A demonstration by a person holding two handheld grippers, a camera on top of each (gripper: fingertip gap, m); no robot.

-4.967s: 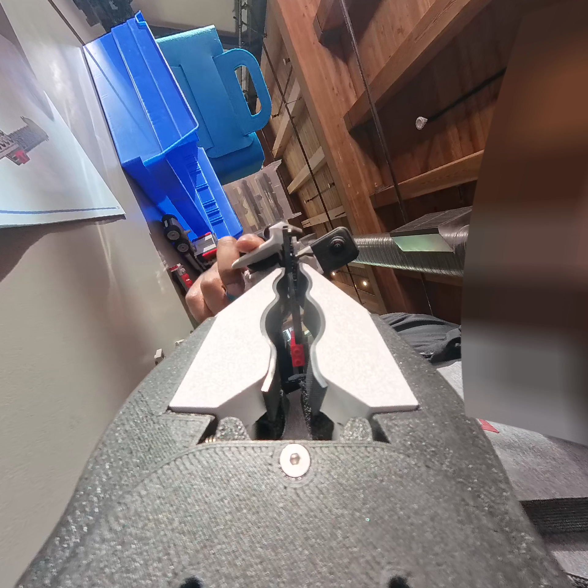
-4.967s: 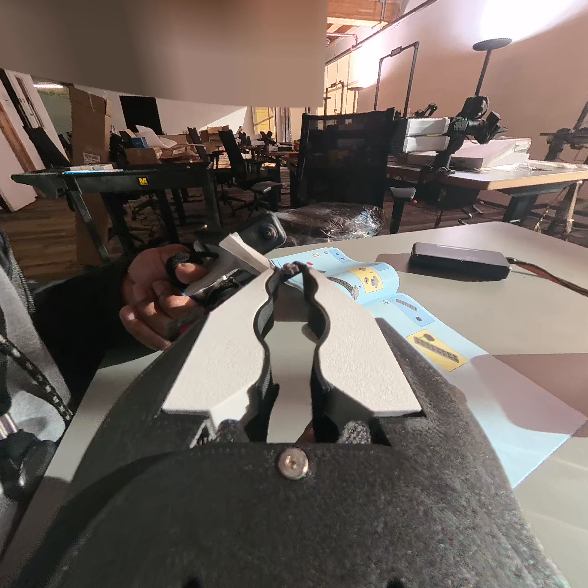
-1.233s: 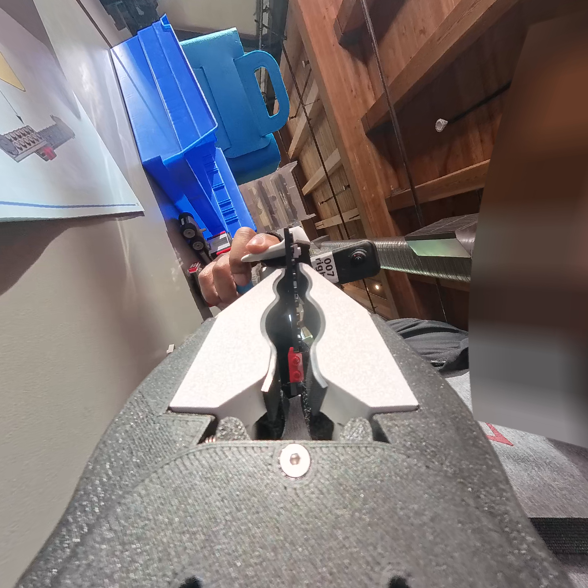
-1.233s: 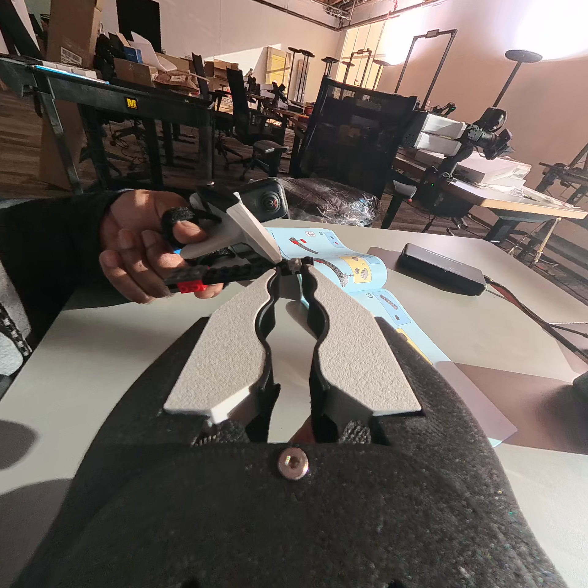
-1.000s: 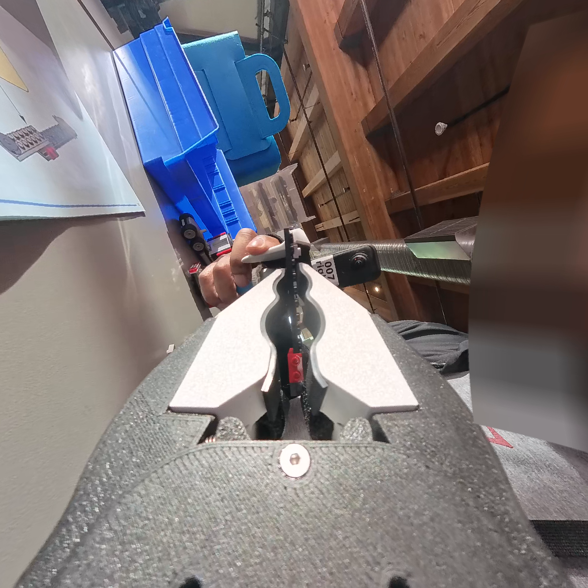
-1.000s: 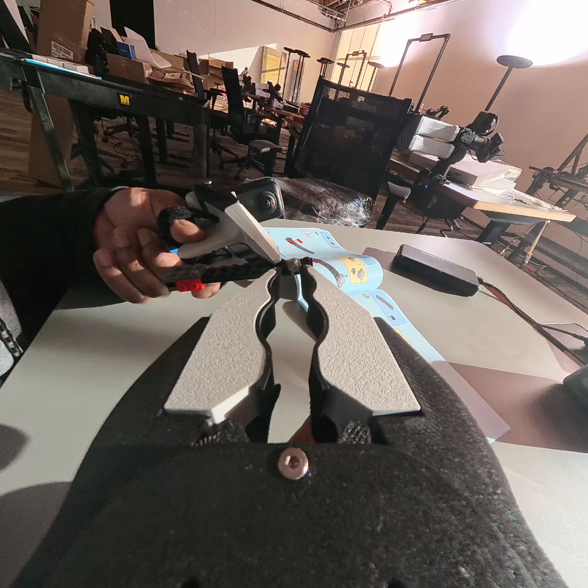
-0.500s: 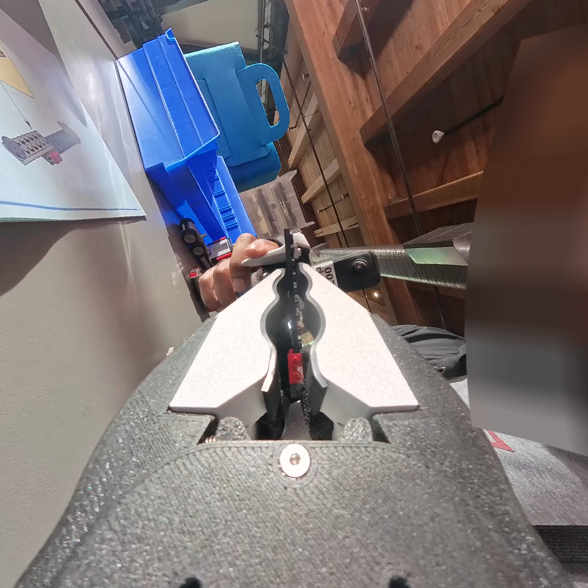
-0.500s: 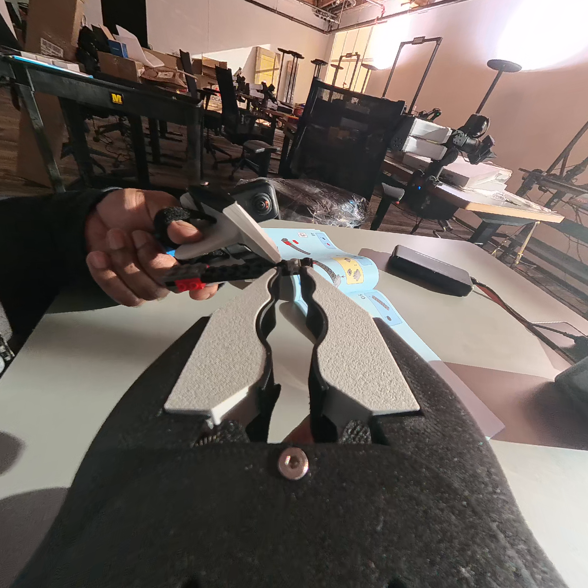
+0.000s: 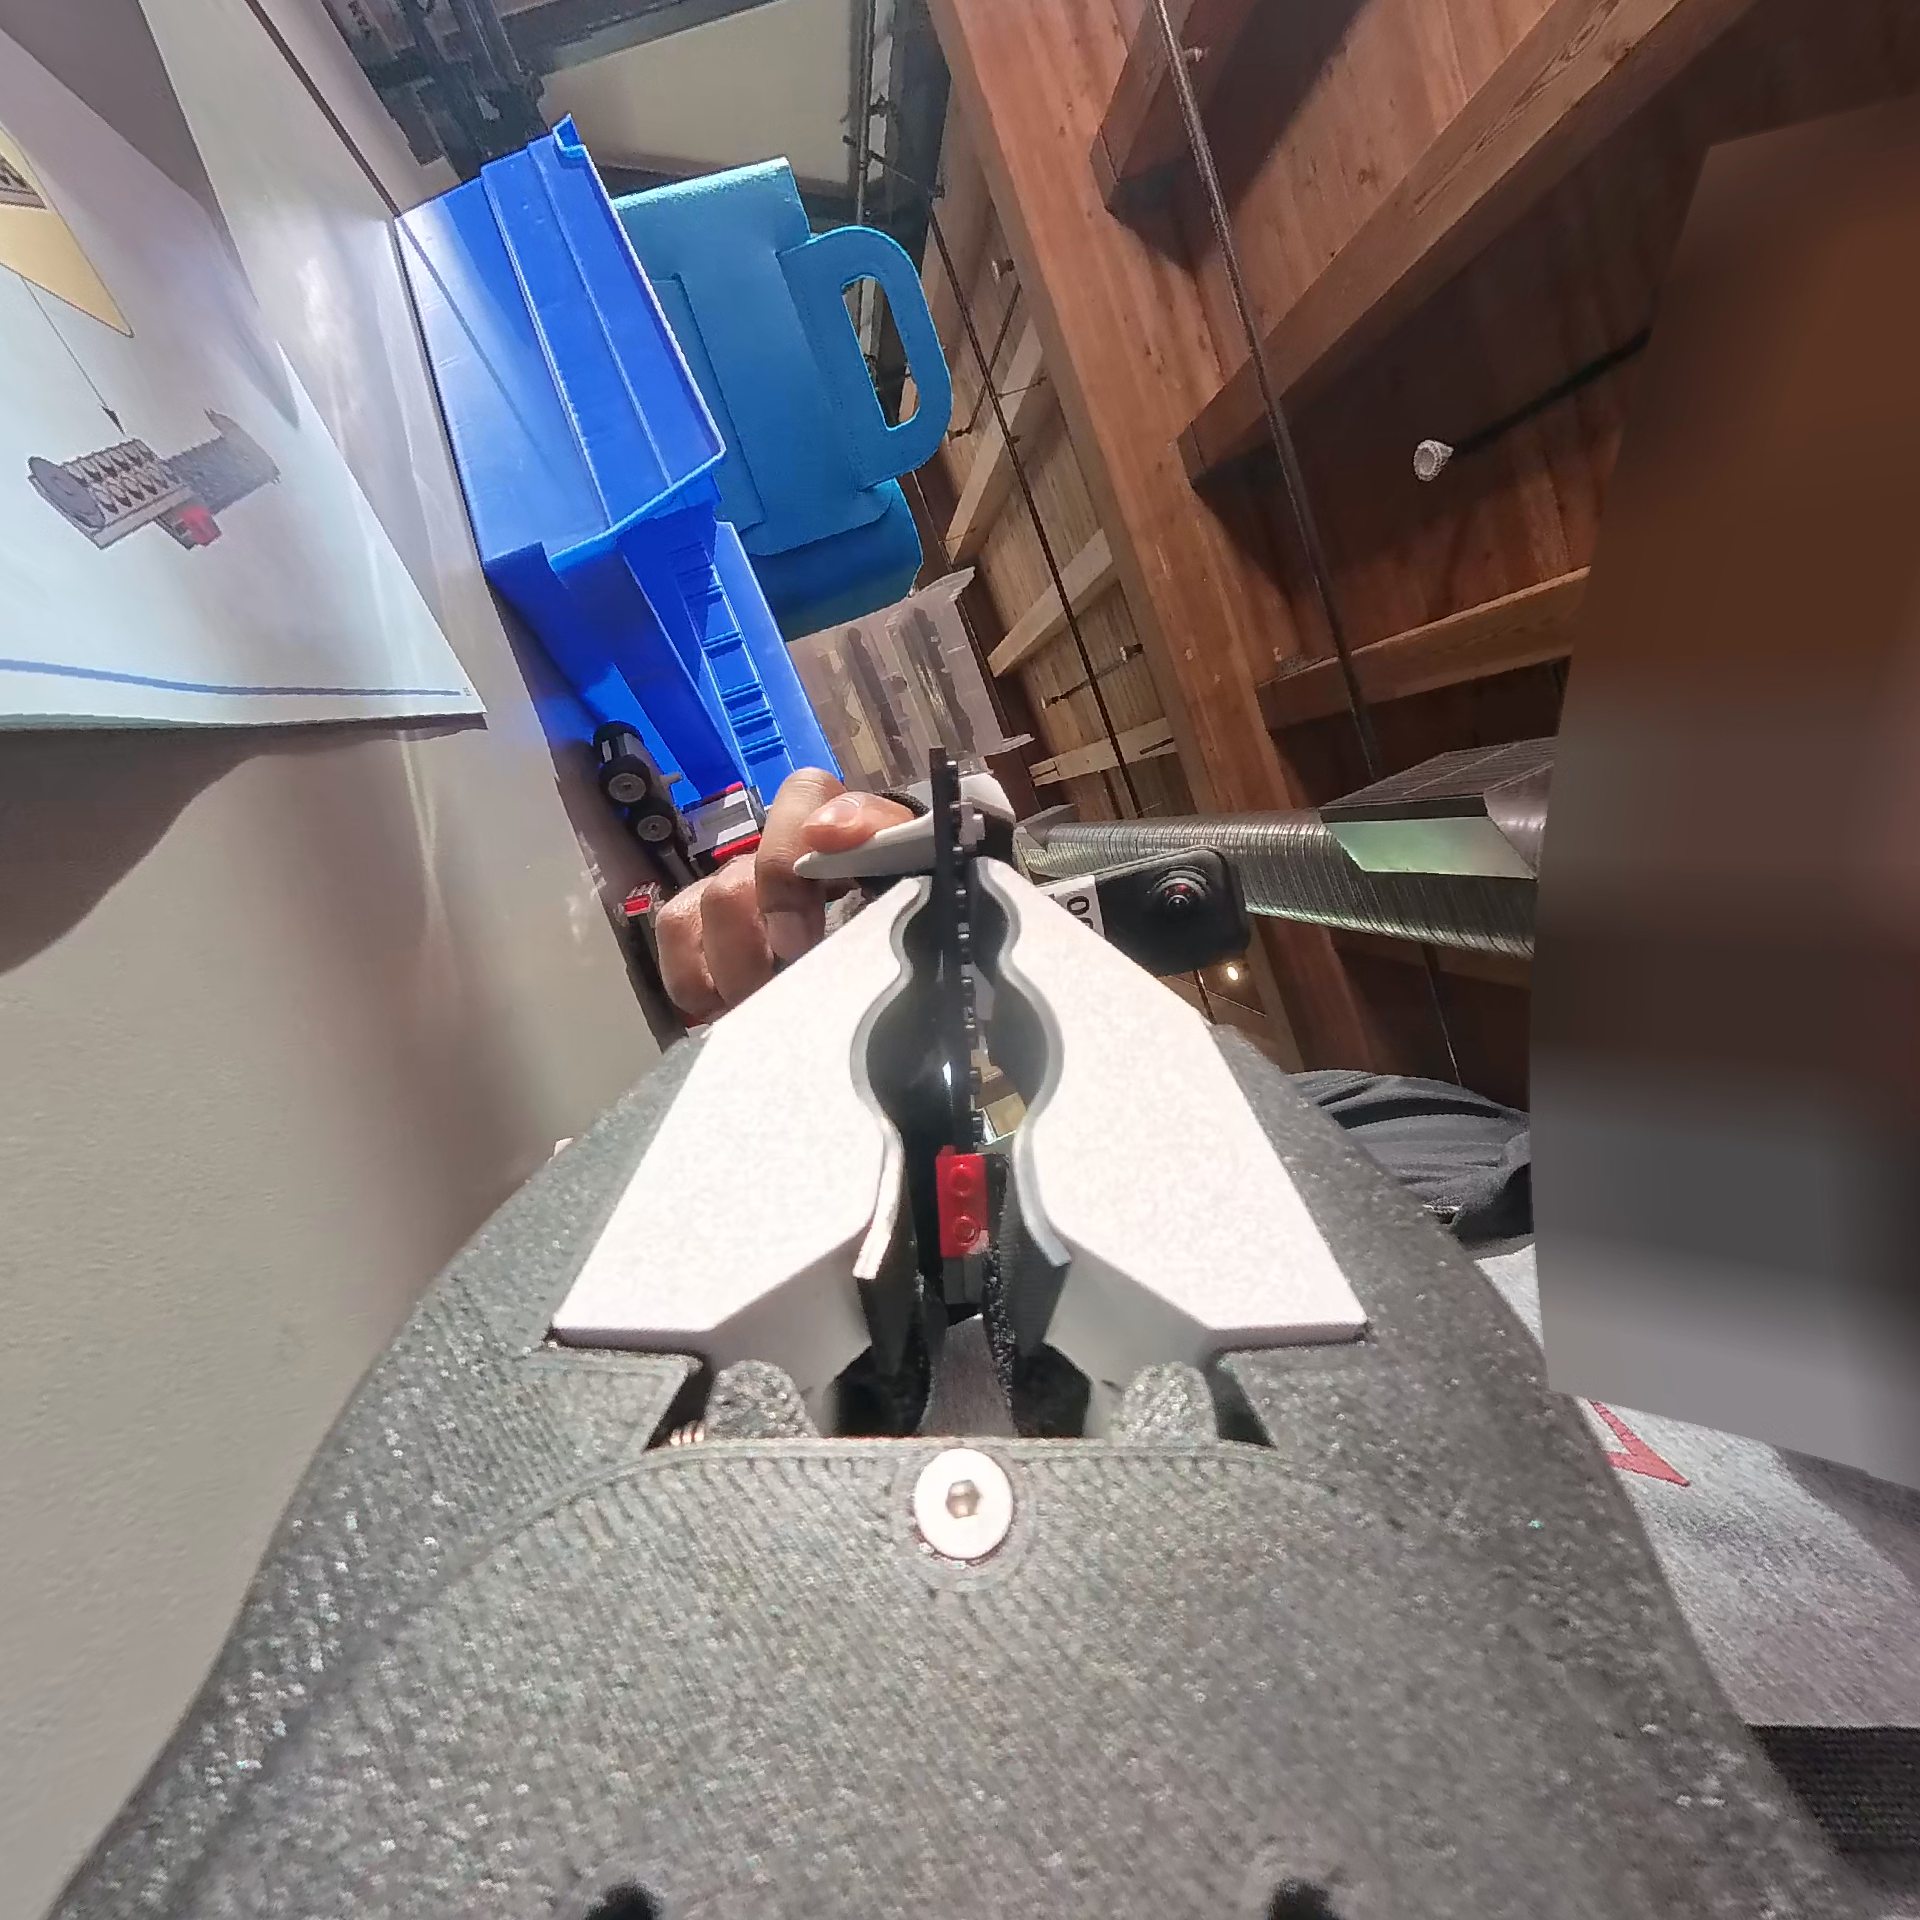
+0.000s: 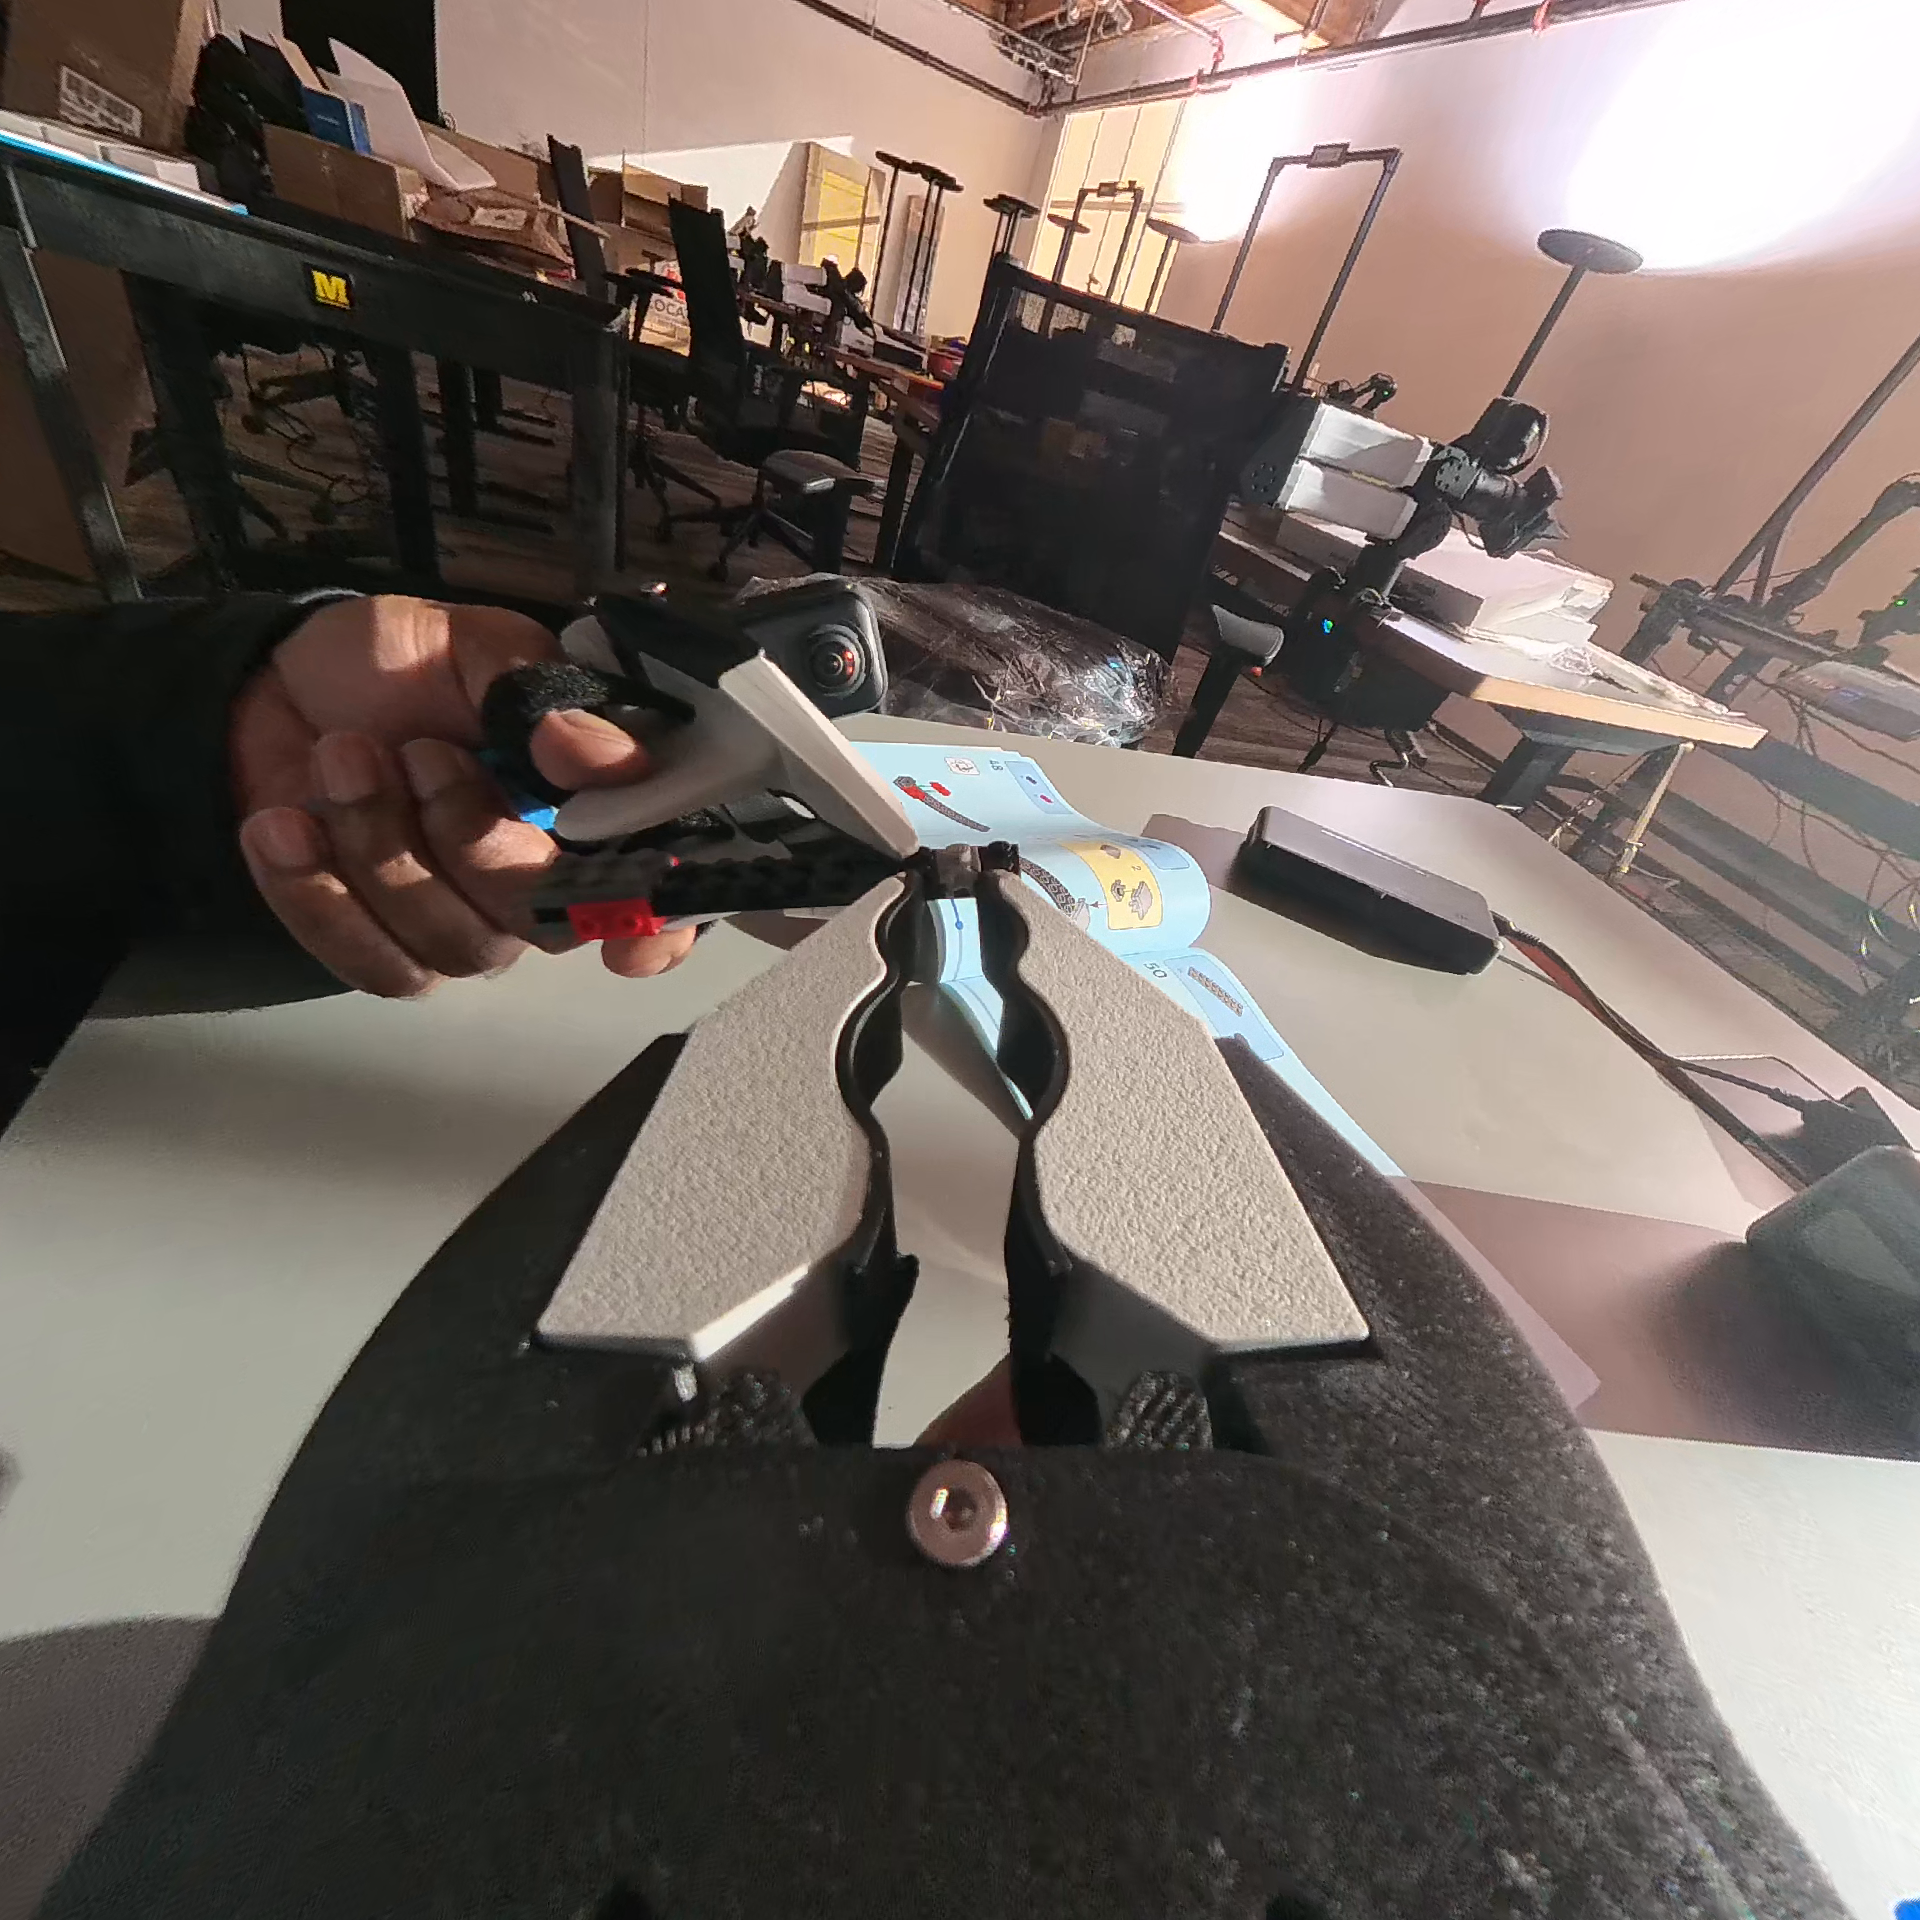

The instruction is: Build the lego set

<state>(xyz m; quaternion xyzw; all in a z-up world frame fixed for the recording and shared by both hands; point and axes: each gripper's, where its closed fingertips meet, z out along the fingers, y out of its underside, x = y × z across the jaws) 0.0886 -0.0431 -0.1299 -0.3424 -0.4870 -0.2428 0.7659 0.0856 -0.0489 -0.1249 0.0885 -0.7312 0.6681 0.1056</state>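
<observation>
The pale grey bench [image 10: 1455,1039] lay under both grippers. Ahead and to the left of the left gripper [image 9: 958,883] stood a large blue plastic bin [image 9: 582,416], and to that gripper's far left lay the light blue instruction booklet [image 9: 156,582]. The same booklet [image 10: 1091,894] lay open just beyond the tips of the right gripper [image 10: 951,871], with a flat black rectangular device [image 10: 1371,894] on the bench further to its right. The left gripper was clamped on a long black studded lego plate with a small red brick [image 9: 961,1195] near its rear end; the plate ran forward between the two fingers and past their tips. In the right wrist view this lego plate [image 10: 727,888] reached from the person's hand [image 10: 416,790] to the right gripper's tips. The right gripper was closed on a small grey lego piece [image 10: 951,860], which was at the end of the plate.
</observation>
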